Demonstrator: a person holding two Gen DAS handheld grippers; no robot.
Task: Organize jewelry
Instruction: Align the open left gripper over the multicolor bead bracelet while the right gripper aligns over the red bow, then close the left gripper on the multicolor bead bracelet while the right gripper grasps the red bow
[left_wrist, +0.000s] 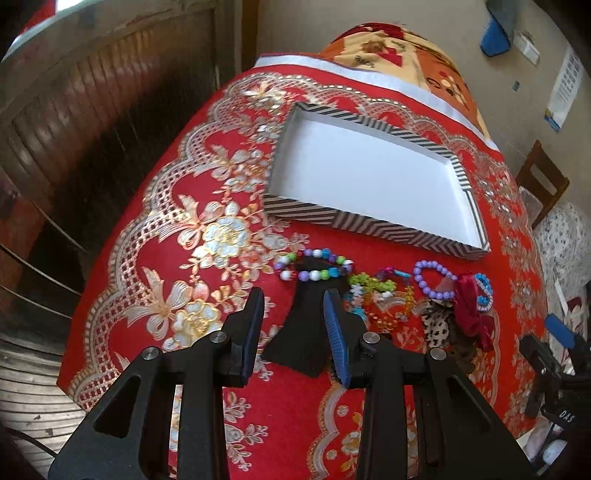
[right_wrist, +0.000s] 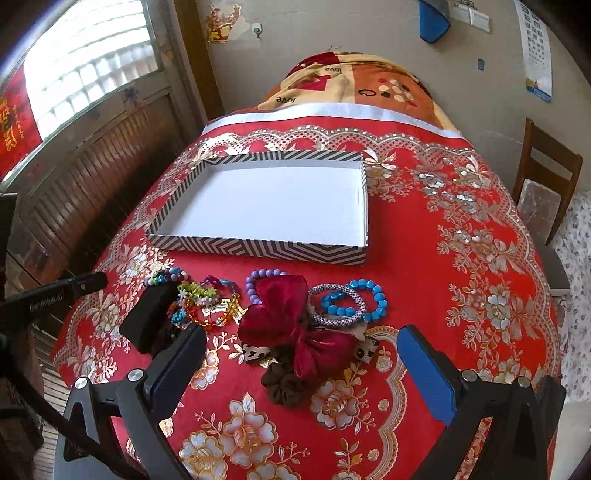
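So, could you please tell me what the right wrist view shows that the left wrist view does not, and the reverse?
Only the right wrist view shows the brown fabric scrunchie and the grey braided bangle whole, with the open right claw above the dark red satin bow. Only the left wrist view shows the open left claw facing the black tapered stand. Both show the empty white tray with striped sides, the purple bead bracelet and the red floral tablecloth.

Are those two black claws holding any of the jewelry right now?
No. Both are open and hold nothing: the left tool and the right tool hover above the bracelets and bow.
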